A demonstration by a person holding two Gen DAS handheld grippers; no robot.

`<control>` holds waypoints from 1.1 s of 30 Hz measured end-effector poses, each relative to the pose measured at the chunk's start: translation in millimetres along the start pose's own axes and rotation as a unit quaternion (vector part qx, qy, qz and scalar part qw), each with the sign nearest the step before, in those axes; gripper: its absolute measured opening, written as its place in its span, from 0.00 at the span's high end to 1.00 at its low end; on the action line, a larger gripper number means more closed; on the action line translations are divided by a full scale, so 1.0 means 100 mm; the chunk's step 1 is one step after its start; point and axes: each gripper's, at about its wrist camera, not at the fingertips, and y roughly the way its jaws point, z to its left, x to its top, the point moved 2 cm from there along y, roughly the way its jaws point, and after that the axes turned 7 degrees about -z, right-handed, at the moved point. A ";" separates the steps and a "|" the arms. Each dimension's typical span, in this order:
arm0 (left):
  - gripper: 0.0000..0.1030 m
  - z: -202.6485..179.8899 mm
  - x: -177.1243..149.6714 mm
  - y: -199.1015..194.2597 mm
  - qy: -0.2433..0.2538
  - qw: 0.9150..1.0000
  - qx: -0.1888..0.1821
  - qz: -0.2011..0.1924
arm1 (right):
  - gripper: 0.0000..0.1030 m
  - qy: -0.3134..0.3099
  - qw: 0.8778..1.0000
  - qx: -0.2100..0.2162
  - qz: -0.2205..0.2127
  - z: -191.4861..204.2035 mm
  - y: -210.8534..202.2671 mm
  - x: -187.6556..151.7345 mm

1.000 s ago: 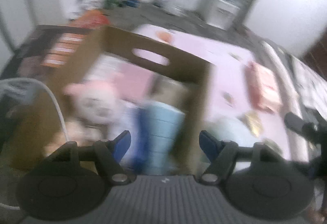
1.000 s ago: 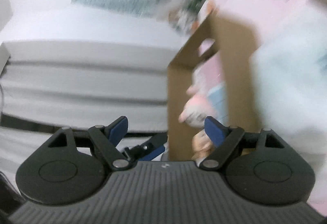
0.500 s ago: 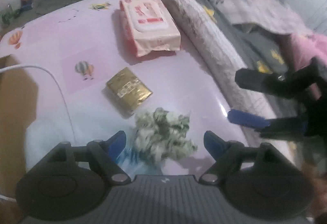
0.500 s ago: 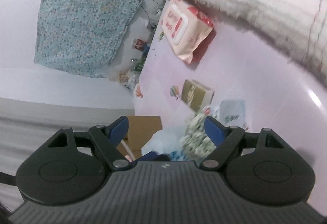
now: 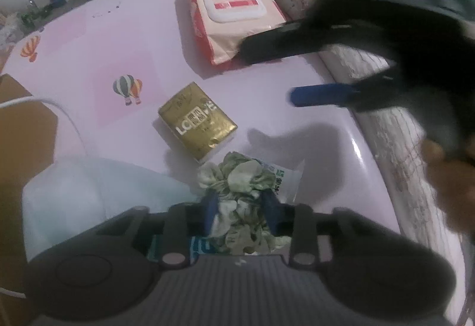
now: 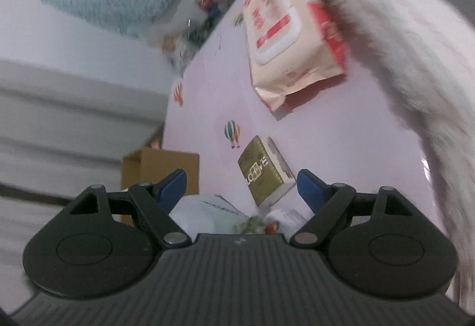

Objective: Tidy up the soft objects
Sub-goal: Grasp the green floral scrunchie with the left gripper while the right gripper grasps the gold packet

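Observation:
My left gripper [image 5: 240,211] has its blue fingers closed on a crumpled green-and-white soft scrunchie [image 5: 237,180] lying on the pink table [image 5: 98,37]. A gold tissue pack [image 5: 197,121] lies just beyond it, also in the right wrist view [image 6: 264,174]. A pink wet-wipes pack [image 5: 234,11] lies farther back, also in the right wrist view [image 6: 288,37]. My right gripper [image 6: 242,183] is open and empty, hovering above the table; it shows at the right of the left wrist view [image 5: 285,73].
A cardboard box [image 5: 20,130] stands at the left, also in the right wrist view [image 6: 160,171]. A pale blue soft bundle [image 5: 98,189] and a clear packet [image 5: 285,180] lie by the scrunchie. A rolled white blanket [image 5: 386,106] runs along the table's right edge.
My left gripper has shut on the green scrunchie. My right gripper has swung in over the table from the right, near the wipes pack.

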 end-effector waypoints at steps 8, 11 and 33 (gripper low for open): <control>0.99 0.05 -0.02 -0.24 -0.006 0.999 0.006 -0.036 | 0.20 -0.115 0.989 -0.056 0.072 0.33 0.74 0.04; 0.99 0.12 -0.04 -0.31 -0.026 0.999 -0.002 -0.044 | 0.20 -0.148 0.982 -0.075 0.085 0.42 0.91 0.02; 0.38 0.04 -0.10 0.00 -0.014 1.000 -0.019 -0.001 | 0.57 -0.119 0.986 -0.093 0.075 0.14 0.87 -0.02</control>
